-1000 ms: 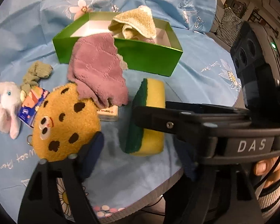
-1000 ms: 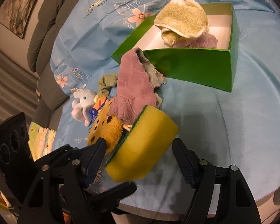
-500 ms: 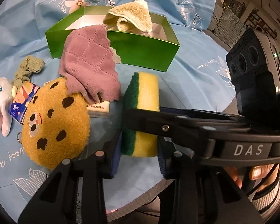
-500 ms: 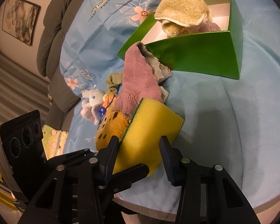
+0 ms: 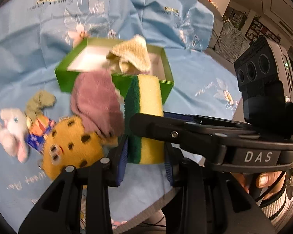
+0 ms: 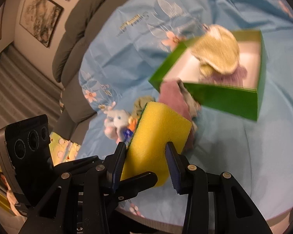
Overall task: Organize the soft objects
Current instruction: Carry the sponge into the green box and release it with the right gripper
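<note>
A yellow sponge with a green scouring side (image 5: 148, 95) (image 6: 160, 124) is held up off the blue tablecloth by both grippers at once. My left gripper (image 5: 145, 157) is shut on its near end, one pad on the green side and one on the yellow side. My right gripper (image 6: 146, 162) clamps the sponge across its yellow width; its jaws are still closing and dent the foam. Behind stands an open green box (image 5: 167, 89) (image 6: 224, 101) with a beige cloth (image 5: 132, 56) (image 6: 216, 56) inside. A pink cloth (image 5: 97, 101) (image 6: 171, 95) hangs over the box's front wall.
On the blue tablecloth (image 5: 195, 74) lie a brown spotted cookie plush (image 5: 72, 146), a white rabbit plush (image 5: 11, 124) (image 6: 117, 120), a small orange and blue packet (image 5: 39, 134) and a grey-green rag (image 5: 39, 101). The table's edge runs close below the grippers. A grey sofa (image 6: 78, 29) stands behind.
Both grippers went from open around the sponge to clamped on it. They then rose with it, so the sponge now hangs above the cloth in front of the green box.
</note>
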Demonstrator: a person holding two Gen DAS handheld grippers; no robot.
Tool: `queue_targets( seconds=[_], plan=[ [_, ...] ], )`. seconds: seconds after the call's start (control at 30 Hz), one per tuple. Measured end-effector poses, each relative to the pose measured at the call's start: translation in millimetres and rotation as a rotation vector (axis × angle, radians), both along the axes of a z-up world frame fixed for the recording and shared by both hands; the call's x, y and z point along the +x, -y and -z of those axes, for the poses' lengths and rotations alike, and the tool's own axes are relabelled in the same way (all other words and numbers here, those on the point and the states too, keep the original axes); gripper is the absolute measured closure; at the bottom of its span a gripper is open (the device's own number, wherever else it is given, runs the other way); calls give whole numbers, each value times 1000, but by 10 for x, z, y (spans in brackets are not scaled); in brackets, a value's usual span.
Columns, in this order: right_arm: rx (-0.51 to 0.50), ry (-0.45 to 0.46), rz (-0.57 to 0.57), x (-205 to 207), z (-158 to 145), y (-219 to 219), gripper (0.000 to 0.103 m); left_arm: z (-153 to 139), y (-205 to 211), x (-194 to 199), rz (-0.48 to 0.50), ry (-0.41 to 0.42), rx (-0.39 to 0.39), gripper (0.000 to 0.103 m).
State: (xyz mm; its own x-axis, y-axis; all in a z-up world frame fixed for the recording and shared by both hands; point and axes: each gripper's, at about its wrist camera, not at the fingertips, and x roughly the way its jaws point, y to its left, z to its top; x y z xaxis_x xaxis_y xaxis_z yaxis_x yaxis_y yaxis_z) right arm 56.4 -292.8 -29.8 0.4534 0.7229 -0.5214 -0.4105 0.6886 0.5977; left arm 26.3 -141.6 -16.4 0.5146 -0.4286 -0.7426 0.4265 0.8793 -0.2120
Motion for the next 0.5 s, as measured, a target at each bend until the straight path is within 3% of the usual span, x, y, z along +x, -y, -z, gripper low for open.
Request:
queue_targets(
  seconds=[0.5],
  plan=[
    [16, 154, 20, 748, -775, -149, 59, -769, -123, 860, -44, 76, -13, 71]
  ],
)
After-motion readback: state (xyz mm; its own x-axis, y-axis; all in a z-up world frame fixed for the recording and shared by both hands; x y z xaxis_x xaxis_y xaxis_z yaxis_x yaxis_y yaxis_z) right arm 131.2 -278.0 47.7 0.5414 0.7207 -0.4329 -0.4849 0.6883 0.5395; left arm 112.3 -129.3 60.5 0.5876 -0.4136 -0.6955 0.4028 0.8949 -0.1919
